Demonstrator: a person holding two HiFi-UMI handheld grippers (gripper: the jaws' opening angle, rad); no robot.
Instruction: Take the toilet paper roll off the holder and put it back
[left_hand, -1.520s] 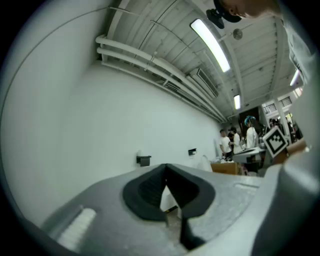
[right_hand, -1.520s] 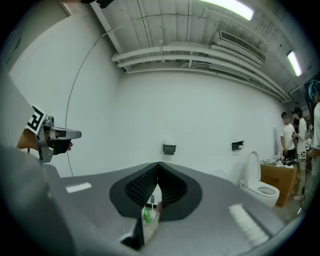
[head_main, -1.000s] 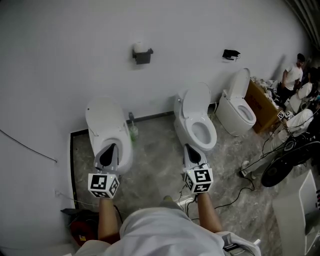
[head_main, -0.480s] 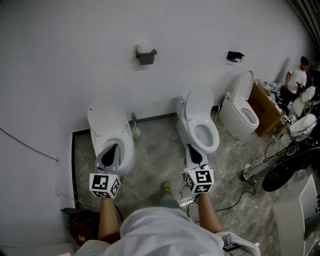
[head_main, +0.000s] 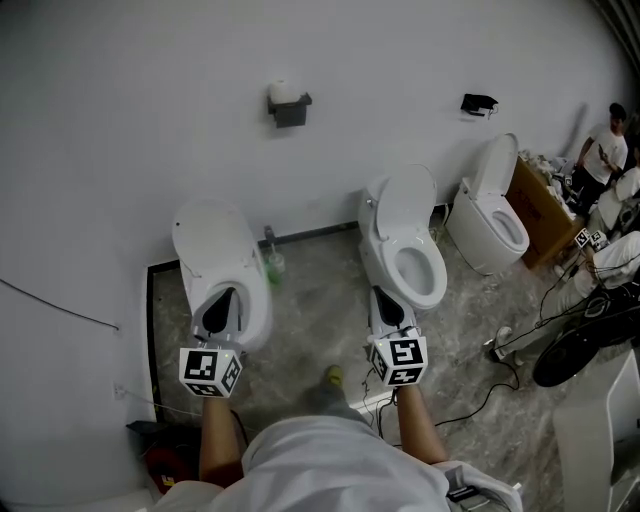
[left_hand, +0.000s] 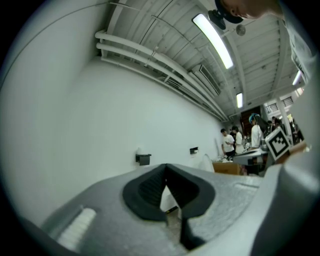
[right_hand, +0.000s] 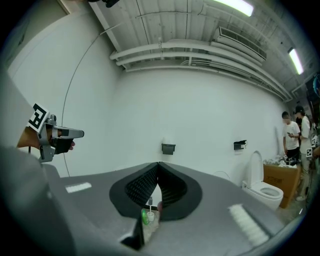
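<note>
White toilet paper roll (head_main: 284, 92) — atop dark wall holder (head_main: 291, 112).

No legible text or numbers (only coded squares on marker cubes (head_main: 209, 371))

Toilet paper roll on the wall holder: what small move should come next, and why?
Probably a step forward, bringing the right claw nearer the toilet paper roll. The roll sits on its holder on the wall, far beyond this claw and the left claw; both are shut and empty. The right gripper view has the holder almost straight ahead.
</note>
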